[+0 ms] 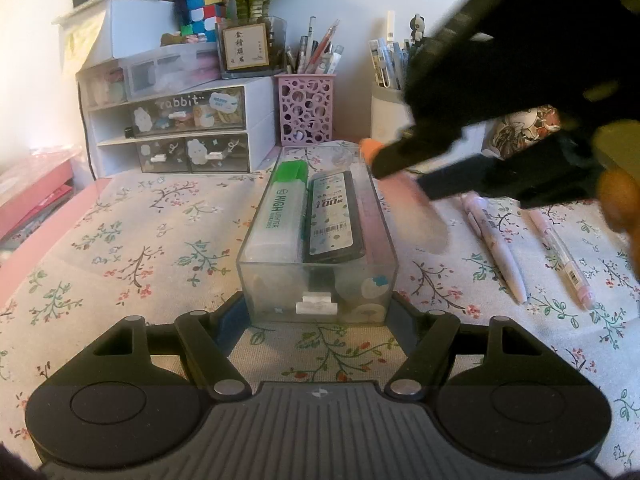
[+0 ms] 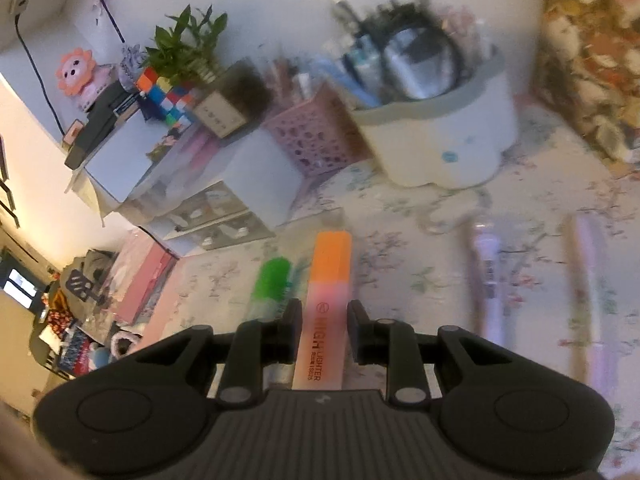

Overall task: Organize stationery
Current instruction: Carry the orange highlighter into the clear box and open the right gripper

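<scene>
Left wrist view: left gripper [image 1: 318,312] has its fingers clamped on the near end of a clear drawer [image 1: 318,276] that sits on the flower-print bench [image 1: 132,240]. Inside the drawer lie a green highlighter [image 1: 280,208] and a dark lead case [image 1: 332,216], side by side, w/ a pink item along the right wall – too blurred to identify. Right gripper [image 1: 384,160] enters from upper right above the drawer's far right corner, an orange tip at its fingers. Two pink pens [image 1: 500,248] lie on the bench right of the drawer. White drawer cabinet [image 1: 180,136], pink pen cup [image 1: 306,108] and white pen pot [image 1: 386,116] stand at the back.

Right wrist view: fingers closed on an orange highlighter [image 2: 330,280], gripped mid-body – cap pointing away. Frame blurred. The green one shows below, just left of it. The two pens are smeared at right; pot and cup behind.
</scene>
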